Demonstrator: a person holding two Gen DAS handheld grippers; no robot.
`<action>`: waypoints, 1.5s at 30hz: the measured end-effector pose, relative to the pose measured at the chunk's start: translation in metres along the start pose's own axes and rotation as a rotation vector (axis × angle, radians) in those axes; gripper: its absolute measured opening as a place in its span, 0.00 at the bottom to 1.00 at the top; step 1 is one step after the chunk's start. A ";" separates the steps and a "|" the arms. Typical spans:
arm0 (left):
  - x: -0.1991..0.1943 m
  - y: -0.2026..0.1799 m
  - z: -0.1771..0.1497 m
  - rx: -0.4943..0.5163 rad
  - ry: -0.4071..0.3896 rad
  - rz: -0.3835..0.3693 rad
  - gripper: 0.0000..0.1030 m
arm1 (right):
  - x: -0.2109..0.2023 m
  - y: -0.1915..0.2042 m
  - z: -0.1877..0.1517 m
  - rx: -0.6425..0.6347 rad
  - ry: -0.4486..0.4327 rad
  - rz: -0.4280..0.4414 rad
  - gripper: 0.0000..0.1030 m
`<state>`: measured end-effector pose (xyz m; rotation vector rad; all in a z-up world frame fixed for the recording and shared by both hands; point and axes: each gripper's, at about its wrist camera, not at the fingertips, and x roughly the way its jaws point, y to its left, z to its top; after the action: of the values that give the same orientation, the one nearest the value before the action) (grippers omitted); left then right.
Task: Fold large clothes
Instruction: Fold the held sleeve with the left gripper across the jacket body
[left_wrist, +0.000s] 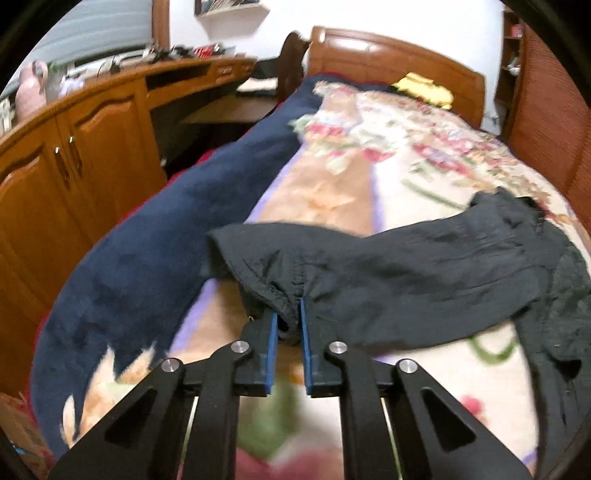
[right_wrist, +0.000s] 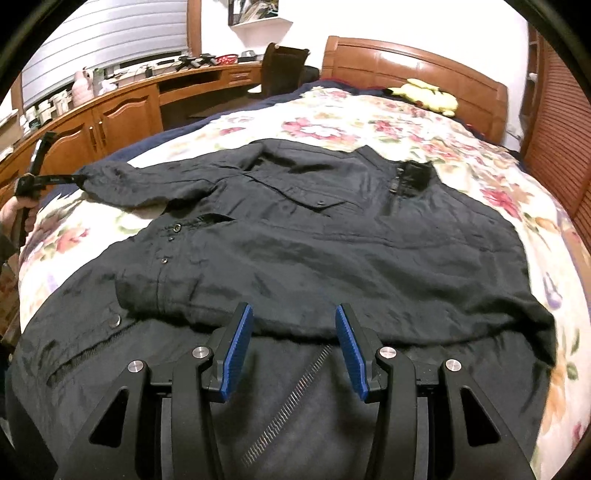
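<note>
A large black jacket (right_wrist: 295, 236) lies spread on the floral bed cover, its zipper and grey lining showing near me in the right wrist view. My left gripper (left_wrist: 288, 314) is shut on the cuff of the jacket's sleeve (left_wrist: 388, 273), which stretches out to the right across the bed. That gripper also shows at the far left of the right wrist view (right_wrist: 75, 179), holding the sleeve end. My right gripper (right_wrist: 293, 325) is open and empty, hovering just above the jacket's lower front.
The bed (right_wrist: 480, 162) has a floral cover and a wooden headboard (right_wrist: 413, 70), with a yellow item (right_wrist: 428, 94) near the pillows. A dark blue blanket (left_wrist: 155, 229) hangs over the left edge. Wooden cabinets (left_wrist: 74, 147) and a desk run along the left.
</note>
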<state>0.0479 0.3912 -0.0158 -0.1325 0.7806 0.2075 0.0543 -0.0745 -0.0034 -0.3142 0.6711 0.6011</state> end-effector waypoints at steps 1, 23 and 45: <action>-0.010 -0.010 0.001 0.014 -0.018 -0.011 0.11 | -0.005 0.000 -0.003 0.004 -0.004 -0.007 0.47; -0.177 -0.263 -0.015 0.389 -0.216 -0.313 0.09 | -0.134 -0.004 -0.067 0.083 -0.086 -0.118 0.47; -0.206 -0.331 -0.108 0.493 -0.127 -0.397 0.09 | -0.148 0.027 -0.074 0.127 -0.188 -0.056 0.47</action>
<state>-0.0909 0.0203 0.0686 0.1911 0.6443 -0.3509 -0.0904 -0.1485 0.0365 -0.1551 0.5147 0.5249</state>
